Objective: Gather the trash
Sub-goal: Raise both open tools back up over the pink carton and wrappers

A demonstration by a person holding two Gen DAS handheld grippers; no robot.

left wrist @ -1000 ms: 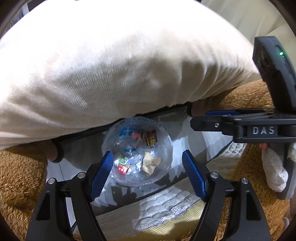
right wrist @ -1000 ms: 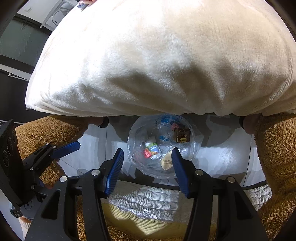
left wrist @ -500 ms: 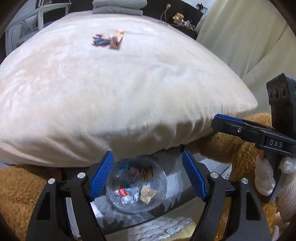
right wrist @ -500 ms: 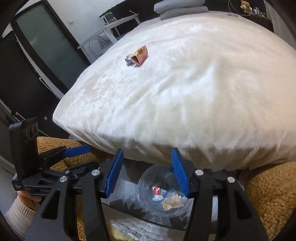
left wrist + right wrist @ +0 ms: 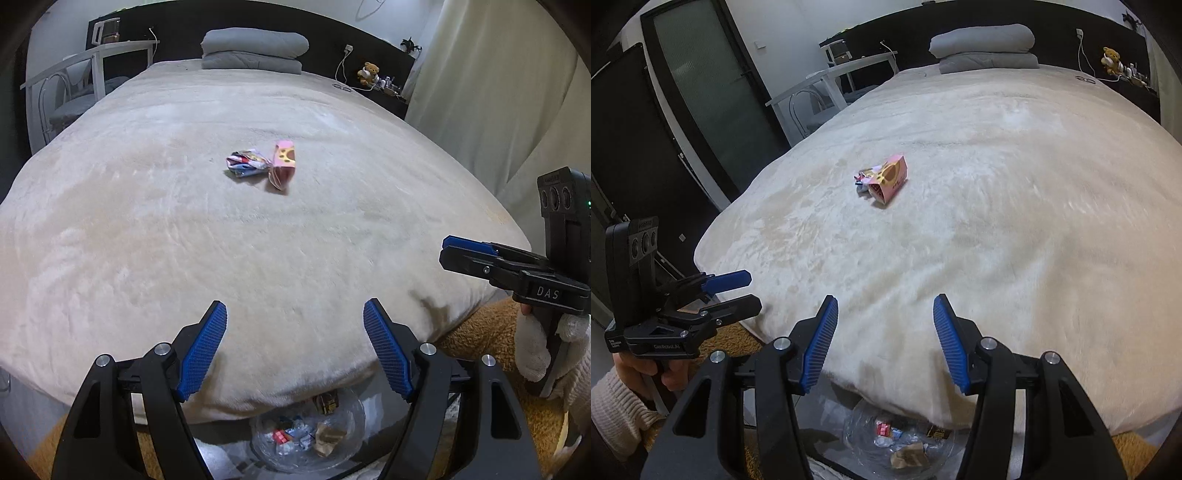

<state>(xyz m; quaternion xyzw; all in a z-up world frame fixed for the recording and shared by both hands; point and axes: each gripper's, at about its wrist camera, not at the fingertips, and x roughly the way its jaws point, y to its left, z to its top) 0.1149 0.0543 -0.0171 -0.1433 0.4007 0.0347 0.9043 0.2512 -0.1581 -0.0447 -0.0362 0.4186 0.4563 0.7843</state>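
a small pink carton [image 5: 283,164] and a crumpled wrapper [image 5: 245,162] lie touching each other in the middle of a cream bed [image 5: 147,240], well beyond both grippers. below the bed's near edge a clear bowl [image 5: 354,443] holds collected scraps. the left gripper [image 5: 295,354] and right gripper [image 5: 882,339] hover over that edge, jaws released and empty. a folded grey blanket [image 5: 255,50] rests at the far end.

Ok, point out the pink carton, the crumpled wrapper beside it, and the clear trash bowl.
pink carton [image 5: 283,162]: left wrist view, on its printed top face.
crumpled wrapper [image 5: 245,164]: left wrist view, on its crinkled middle.
clear trash bowl [image 5: 942,456]: right wrist view, on its right wall.
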